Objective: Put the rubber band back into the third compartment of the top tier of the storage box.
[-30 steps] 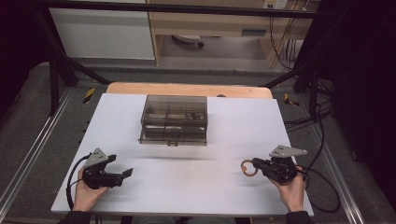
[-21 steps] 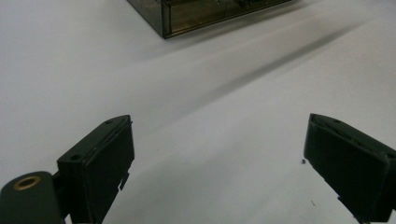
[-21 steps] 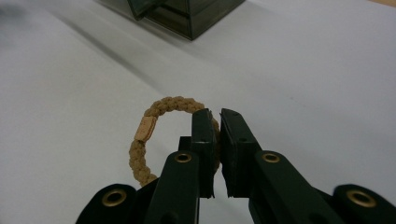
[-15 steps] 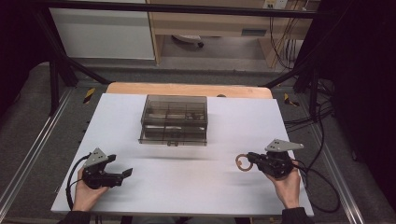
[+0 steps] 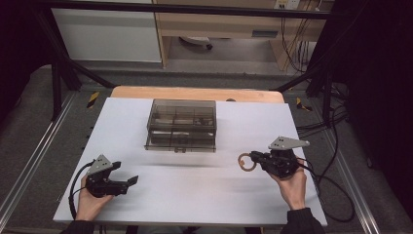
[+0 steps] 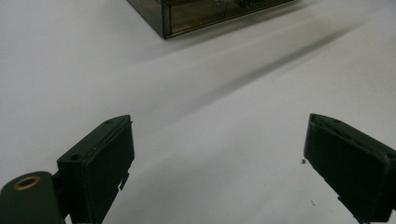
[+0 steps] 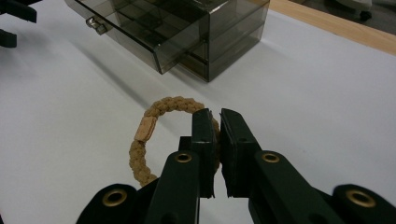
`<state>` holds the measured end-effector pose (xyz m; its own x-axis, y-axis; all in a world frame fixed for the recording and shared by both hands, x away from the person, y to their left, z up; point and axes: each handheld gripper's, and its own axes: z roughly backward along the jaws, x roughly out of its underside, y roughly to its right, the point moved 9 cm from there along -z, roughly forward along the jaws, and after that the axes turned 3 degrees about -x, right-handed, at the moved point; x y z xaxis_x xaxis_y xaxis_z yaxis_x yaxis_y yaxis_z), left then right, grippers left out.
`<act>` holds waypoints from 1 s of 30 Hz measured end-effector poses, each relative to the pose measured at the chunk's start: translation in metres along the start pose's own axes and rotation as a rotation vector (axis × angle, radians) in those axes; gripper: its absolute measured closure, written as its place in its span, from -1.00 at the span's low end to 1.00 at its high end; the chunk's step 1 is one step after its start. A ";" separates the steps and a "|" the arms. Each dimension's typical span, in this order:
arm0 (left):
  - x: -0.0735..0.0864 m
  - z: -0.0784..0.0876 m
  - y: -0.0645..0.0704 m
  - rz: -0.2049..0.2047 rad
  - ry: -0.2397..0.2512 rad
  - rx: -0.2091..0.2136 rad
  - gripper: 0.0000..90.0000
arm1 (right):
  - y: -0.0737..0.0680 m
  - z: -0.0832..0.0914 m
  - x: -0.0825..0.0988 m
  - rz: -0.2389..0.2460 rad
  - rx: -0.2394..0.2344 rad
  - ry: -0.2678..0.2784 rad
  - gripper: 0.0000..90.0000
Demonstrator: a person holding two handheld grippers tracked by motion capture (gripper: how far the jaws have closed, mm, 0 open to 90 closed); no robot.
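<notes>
Right tool [image 7: 215, 140] pinches a tan braided cord bracelet [image 7: 154, 135] by its near side, the loop hanging clear in front of the jaws, right of and nearer than the smoked translucent plastic drawer box [image 5: 181, 125]. Box sits mid-bench on the white bench [image 5: 204, 195]; one drawer stands slightly out. Left tool [image 5: 127, 182], jaws spread and empty, rests nearer than the box, to its left. Likely step: bracelet into drawer. Judgement: pull the drawer wider with the left tool first, approach low, release only once the loop is over a compartment.
</notes>
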<state>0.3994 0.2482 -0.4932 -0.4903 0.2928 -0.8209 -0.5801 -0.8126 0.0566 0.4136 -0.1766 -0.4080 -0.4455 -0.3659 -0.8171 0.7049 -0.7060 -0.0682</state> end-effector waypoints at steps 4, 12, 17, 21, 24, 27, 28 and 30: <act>0.000 0.000 0.000 -0.002 -0.001 0.000 -0.82 | -0.003 -0.003 -0.009 0.007 -0.003 0.005 0.88; 0.000 0.000 0.000 -0.001 -0.001 0.001 -0.82 | -0.008 -0.010 -0.026 0.019 0.001 0.013 0.88; 0.000 0.001 0.000 -0.002 0.000 0.001 -0.82 | -0.009 -0.014 -0.033 0.020 0.000 0.016 0.88; 0.000 0.000 0.000 -0.002 -0.001 0.002 -0.82 | -0.011 -0.019 -0.041 0.022 -0.006 0.027 0.88; 0.000 0.000 0.000 -0.002 0.000 0.002 -0.82 | -0.012 -0.022 -0.043 0.024 -0.007 0.027 0.88; 0.000 0.000 -0.001 -0.002 -0.001 0.002 -0.82 | -0.014 -0.026 -0.050 0.024 -0.007 0.030 0.88; 0.000 0.000 -0.001 -0.001 0.000 0.002 -0.82 | -0.015 -0.027 -0.052 0.024 -0.008 0.030 0.88; 0.000 0.000 -0.001 -0.002 -0.001 0.002 -0.82 | -0.015 -0.029 -0.054 0.025 -0.008 0.031 0.88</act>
<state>0.3994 0.2489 -0.4933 -0.4899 0.2945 -0.8205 -0.5822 -0.8111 0.0565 0.4429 -0.1284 -0.3796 -0.4103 -0.3644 -0.8360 0.7202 -0.6918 -0.0519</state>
